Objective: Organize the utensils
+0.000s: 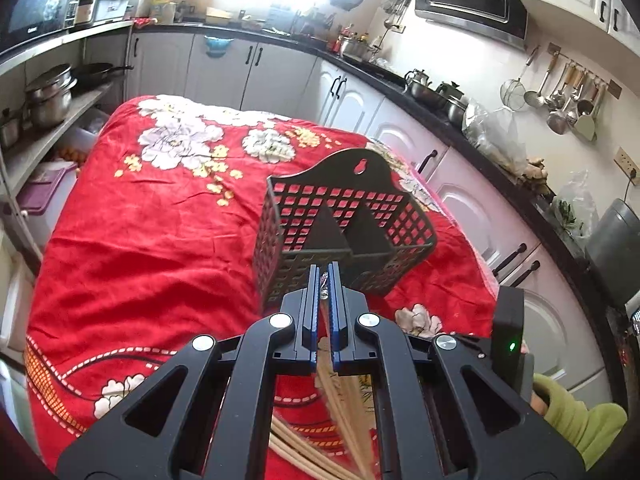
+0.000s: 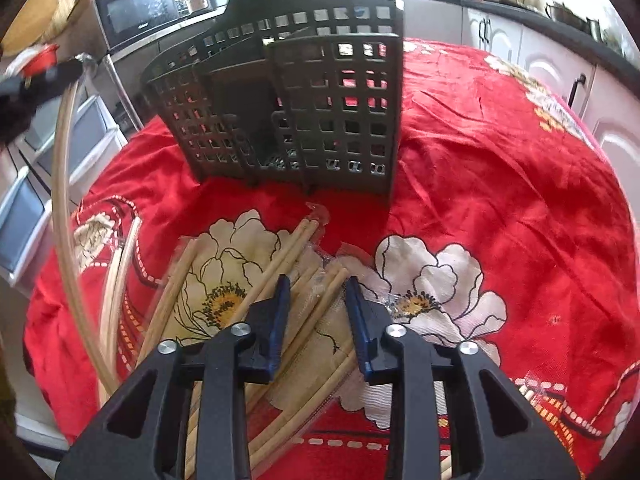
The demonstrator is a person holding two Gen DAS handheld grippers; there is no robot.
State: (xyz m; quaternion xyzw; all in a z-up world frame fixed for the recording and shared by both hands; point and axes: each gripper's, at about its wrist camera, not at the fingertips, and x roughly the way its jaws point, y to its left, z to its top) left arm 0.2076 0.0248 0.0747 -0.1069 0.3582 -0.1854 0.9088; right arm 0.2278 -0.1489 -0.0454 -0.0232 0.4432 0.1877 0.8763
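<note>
A black lattice utensil basket (image 1: pixel 344 236) (image 2: pixel 288 100) stands upright on the red flowered cloth (image 1: pixel 160 240). My left gripper (image 1: pixel 325 276) hovers just in front of it, shut on the wrapped end of a pair of long bamboo chopsticks (image 2: pixel 64 200) that hang down from it. In the right wrist view, the left gripper (image 2: pixel 24 80) shows blurred at the upper left. Several wrapped chopsticks (image 2: pixel 256 292) lie loose on the cloth before the basket. Low over this pile my right gripper (image 2: pixel 318 284) is open, its blue fingers (image 2: pixel 280 312) straddling a couple of sticks without pressing them.
The cloth-covered table (image 2: pixel 500 160) drops away at its edges. White cabinets (image 1: pixel 460 200) and a dark counter run along the right and far sides. A shelf with pots (image 1: pixel 52 96) is at the left. A green sleeve (image 1: pixel 580 420) is at the lower right.
</note>
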